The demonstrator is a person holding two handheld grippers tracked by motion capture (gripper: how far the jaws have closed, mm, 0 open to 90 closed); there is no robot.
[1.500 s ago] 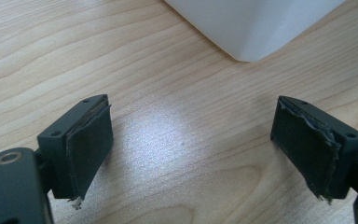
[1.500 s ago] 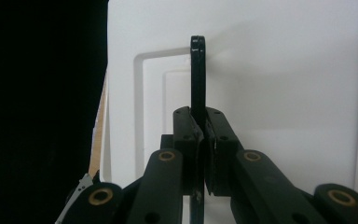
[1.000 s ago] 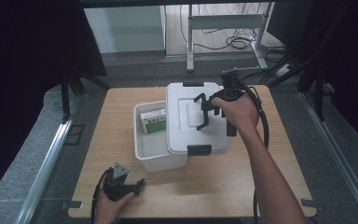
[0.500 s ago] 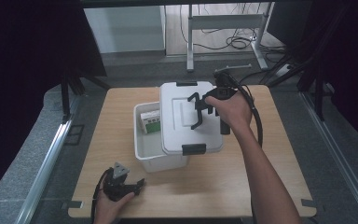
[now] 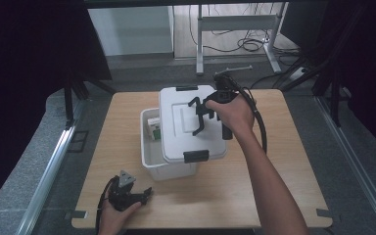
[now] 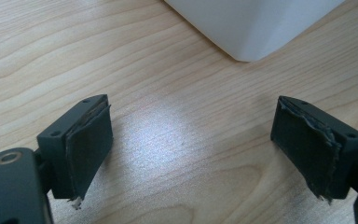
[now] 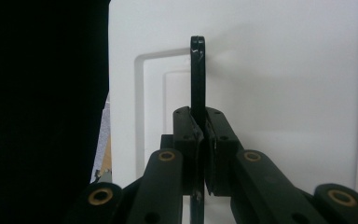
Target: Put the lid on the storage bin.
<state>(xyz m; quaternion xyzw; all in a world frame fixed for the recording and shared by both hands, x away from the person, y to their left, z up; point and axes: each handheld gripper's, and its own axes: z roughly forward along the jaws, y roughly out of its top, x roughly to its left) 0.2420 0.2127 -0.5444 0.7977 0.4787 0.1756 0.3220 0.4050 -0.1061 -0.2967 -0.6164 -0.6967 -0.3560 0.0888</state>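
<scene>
One green box (image 5: pixel 153 128) — white bin (image 5: pixel 149 164)

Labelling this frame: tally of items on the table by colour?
White: 2, the lid and the bin
Green and white: 1, the box inside the bin
Black: 2, the left gripper and right gripper
Total: 5

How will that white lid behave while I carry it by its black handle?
Probably stiff: the lid looks like flat, rigid plastic. It may swing or tilt, since the right claw pinches only the thin handle edge-on. Likely light for its size; it hangs over the bin from that single pinch.
</scene>
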